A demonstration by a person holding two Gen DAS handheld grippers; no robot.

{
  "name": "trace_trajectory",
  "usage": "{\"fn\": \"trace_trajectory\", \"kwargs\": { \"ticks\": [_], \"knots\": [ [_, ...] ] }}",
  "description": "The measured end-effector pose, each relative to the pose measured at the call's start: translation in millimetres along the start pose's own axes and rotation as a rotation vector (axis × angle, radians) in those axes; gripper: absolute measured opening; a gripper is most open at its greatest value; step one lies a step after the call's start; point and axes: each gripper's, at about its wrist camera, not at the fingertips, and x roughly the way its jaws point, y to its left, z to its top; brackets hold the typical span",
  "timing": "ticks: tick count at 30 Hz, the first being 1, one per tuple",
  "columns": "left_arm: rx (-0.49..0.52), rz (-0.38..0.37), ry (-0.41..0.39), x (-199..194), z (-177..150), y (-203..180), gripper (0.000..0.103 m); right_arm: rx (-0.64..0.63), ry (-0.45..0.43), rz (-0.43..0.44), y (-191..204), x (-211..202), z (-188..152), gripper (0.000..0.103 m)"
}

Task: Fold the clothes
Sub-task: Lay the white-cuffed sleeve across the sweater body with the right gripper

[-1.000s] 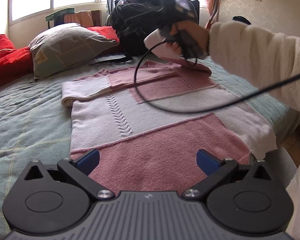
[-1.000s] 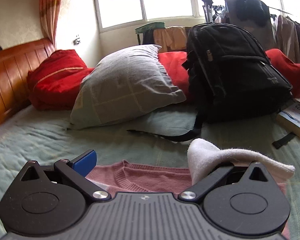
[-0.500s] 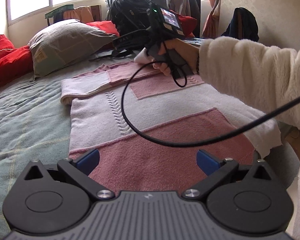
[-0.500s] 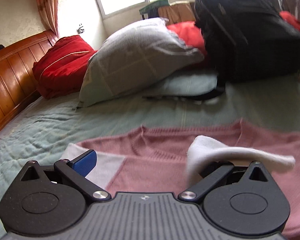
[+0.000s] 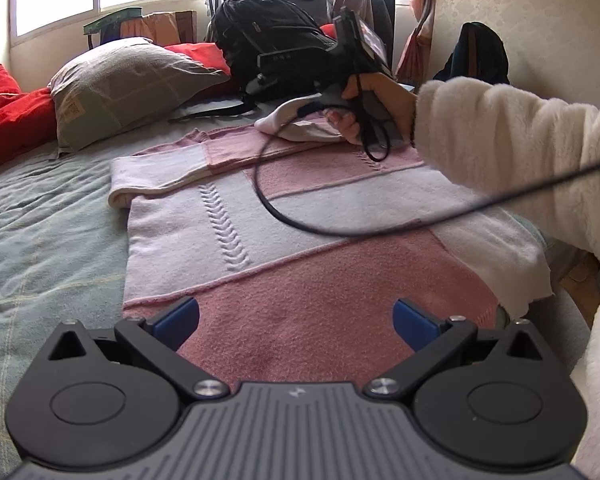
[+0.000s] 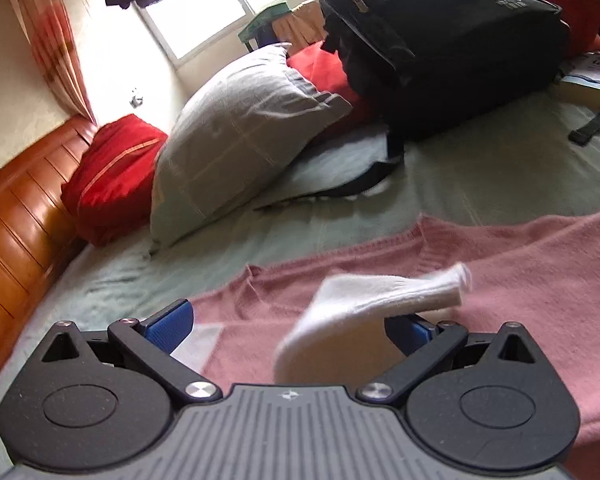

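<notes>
A pink and white knit sweater point(image 5: 300, 240) lies flat on the bed, its left sleeve point(image 5: 160, 168) folded across the chest. My left gripper point(image 5: 296, 318) hovers open over the pink hem, nothing between its fingers. A hand in a fluffy cream sleeve holds my right gripper point(image 5: 300, 110) low over the collar area. In the right wrist view its jaws point(image 6: 288, 326) stand wide apart, and the white cuff point(image 6: 380, 296) of the other sleeve drapes over the right finger, above the pink sweater point(image 6: 520, 280). That cuff point(image 5: 276, 118) also shows in the left wrist view.
A grey pillow point(image 5: 128, 80), red cushions point(image 5: 8, 120) and a black backpack point(image 5: 276, 52) crowd the head of the bed. A wooden headboard point(image 6: 16, 208) runs along the left. A book point(image 6: 592, 72) lies by the backpack. The bed edge point(image 5: 560, 280) drops off at right.
My right gripper has carried the white cuff inward over the sweater's chest and lower, tilting as it went. The left gripper has stayed put.
</notes>
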Motion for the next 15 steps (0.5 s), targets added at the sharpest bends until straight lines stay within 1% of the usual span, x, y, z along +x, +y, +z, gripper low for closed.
{"fn": "trace_trajectory", "kwargs": {
  "ticks": [3, 10, 13, 15],
  "knots": [
    [-0.014, 0.004, -0.004, -2, -2, 3, 0.102, -0.032, -0.001, 0.025, 14, 8, 3, 0.103],
    [-0.025, 0.016, -0.009, -5, -3, 7, 0.102, -0.164, 0.067, 0.14, 64, 29, -6, 0.103],
    [-0.024, 0.018, -0.009, -6, -4, 8, 0.102, -0.217, 0.077, 0.134, 76, 30, -9, 0.103],
    [-0.024, 0.021, -0.008, -6, -4, 9, 0.102, -0.255, 0.079, 0.107, 80, 29, -10, 0.103]
  ]
}}
